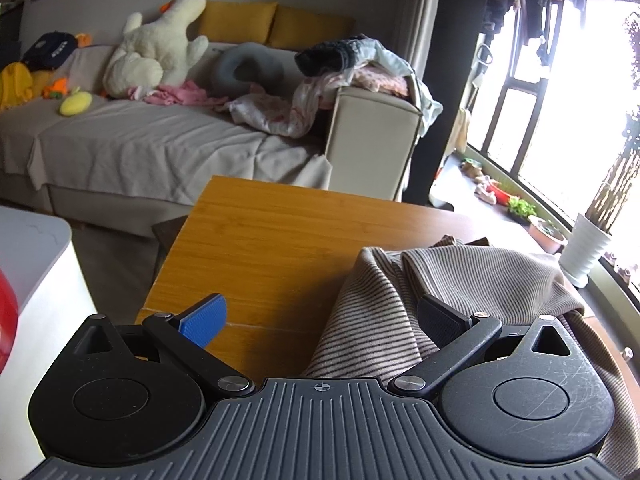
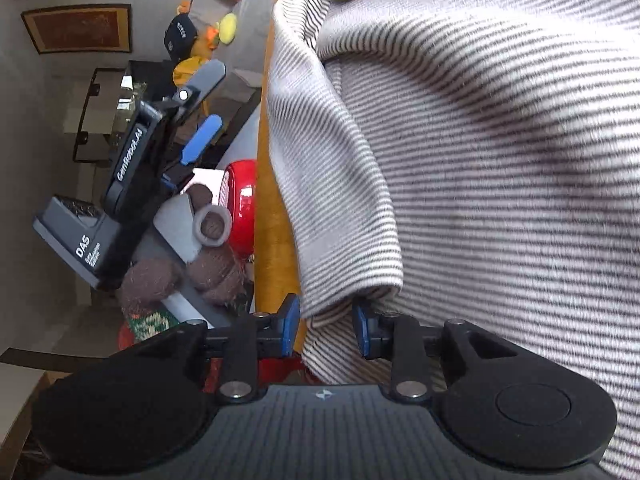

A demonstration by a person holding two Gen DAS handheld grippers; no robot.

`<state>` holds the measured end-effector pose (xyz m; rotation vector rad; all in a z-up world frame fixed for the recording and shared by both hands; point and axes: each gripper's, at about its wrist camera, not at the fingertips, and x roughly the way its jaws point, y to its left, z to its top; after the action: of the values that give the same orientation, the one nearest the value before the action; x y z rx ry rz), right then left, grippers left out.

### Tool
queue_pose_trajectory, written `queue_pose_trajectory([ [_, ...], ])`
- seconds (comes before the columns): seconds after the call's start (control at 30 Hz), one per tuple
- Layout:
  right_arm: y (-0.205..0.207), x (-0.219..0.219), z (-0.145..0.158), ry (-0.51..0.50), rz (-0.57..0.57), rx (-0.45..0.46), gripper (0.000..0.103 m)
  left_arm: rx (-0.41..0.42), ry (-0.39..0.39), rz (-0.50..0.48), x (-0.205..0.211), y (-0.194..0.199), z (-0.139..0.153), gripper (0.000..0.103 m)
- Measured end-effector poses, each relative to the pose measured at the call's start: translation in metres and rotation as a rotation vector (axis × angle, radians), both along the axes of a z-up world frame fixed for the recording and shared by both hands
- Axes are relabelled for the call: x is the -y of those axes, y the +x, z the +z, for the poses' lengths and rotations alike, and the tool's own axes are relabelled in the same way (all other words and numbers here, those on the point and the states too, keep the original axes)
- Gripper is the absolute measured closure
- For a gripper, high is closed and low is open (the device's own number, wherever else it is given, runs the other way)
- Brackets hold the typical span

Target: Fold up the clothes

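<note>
A brown-and-white striped garment [image 1: 460, 288] lies bunched on the wooden table [image 1: 260, 248], at the right of the left wrist view. My left gripper [image 1: 320, 316] is open wide; its right finger rests against the cloth and its blue-padded left finger is over bare wood. In the right wrist view the garment [image 2: 480, 140] fills most of the frame and hangs over the table edge [image 2: 266, 200]. My right gripper [image 2: 326, 330] is open, with a fold of the garment's edge hanging between its blue pads. The left gripper [image 2: 200, 112] shows there too, open.
A grey sofa [image 1: 140, 144] with a white plush toy [image 1: 160, 48], cushions and a pile of clothes [image 1: 352, 68] stands beyond the table. A window with potted plants [image 1: 584, 248] is at the right. A red object [image 2: 240, 208] and brown plush items [image 2: 208, 264] lie beside the table.
</note>
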<state>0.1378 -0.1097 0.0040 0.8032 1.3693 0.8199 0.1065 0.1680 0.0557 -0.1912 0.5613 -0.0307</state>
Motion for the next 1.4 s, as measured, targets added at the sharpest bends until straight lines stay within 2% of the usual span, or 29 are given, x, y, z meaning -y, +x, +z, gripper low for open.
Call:
queue_pose_trajectory([
  [0.03,0.003,-0.002,0.005,-0.012,-0.015,0.052,0.08,0.002,0.001,0.005,-0.001,-0.001,0.0,0.0],
  [0.1,0.008,-0.009,0.028,-0.084,-0.013,0.234,0.098,0.002,0.002,0.02,-0.003,0.0,0.001,0.0],
  [0.2,0.019,-0.012,0.08,-0.151,-0.019,0.527,0.099,0.005,0.0,0.051,-0.01,0.003,0.004,0.0],
  [0.33,0.042,0.02,0.161,-0.191,-0.167,0.908,0.099,0.021,-0.014,0.093,-0.019,0.004,0.011,0.0],
  [0.43,0.061,0.045,0.197,-0.327,-0.264,1.115,0.099,0.02,-0.026,0.099,-0.019,0.007,0.012,0.0],
  [0.47,0.07,0.054,0.202,-0.361,-0.286,1.128,0.099,0.015,-0.023,0.092,-0.016,0.009,0.011,0.0],
  [0.6,0.096,0.095,0.186,-0.445,-0.357,1.039,0.099,-0.011,-0.007,0.037,0.001,0.016,0.003,0.0],
  [0.73,0.111,0.131,0.135,-0.521,-0.401,0.909,0.099,-0.026,0.013,-0.034,0.024,0.024,-0.004,0.0],
  [0.83,0.119,0.157,0.094,-0.527,-0.427,0.789,0.099,-0.025,0.028,-0.096,0.043,0.029,-0.005,0.0],
  [0.93,0.121,0.165,0.06,-0.556,-0.424,0.714,0.099,-0.007,0.04,-0.176,0.063,0.036,-0.002,0.0],
  [1.07,0.117,0.168,0.049,-0.582,-0.435,0.722,0.096,0.012,0.057,-0.284,0.094,0.05,-0.005,0.0],
  [1.17,0.107,0.167,0.056,-0.613,-0.457,0.777,0.086,-0.009,0.076,-0.318,0.112,0.064,-0.017,0.0],
  [1.2,0.105,0.169,0.059,-0.587,-0.468,0.785,0.08,-0.022,0.078,-0.324,0.116,0.067,-0.023,0.0],
  [1.23,0.102,0.171,0.061,-0.558,-0.479,0.792,0.069,-0.035,0.08,-0.329,0.12,0.07,-0.028,0.0],
  [1.27,0.103,0.171,0.061,-0.538,-0.484,0.791,0.064,-0.047,0.085,-0.332,0.123,0.07,-0.034,0.0],
  [1.37,0.105,0.167,0.05,-0.551,-0.458,0.787,0.065,-0.052,0.122,-0.334,0.129,0.07,-0.045,0.0],
  [1.4,0.105,0.165,0.046,-0.553,-0.441,0.782,0.073,-0.048,0.138,-0.333,0.131,0.069,-0.047,0.0],
])
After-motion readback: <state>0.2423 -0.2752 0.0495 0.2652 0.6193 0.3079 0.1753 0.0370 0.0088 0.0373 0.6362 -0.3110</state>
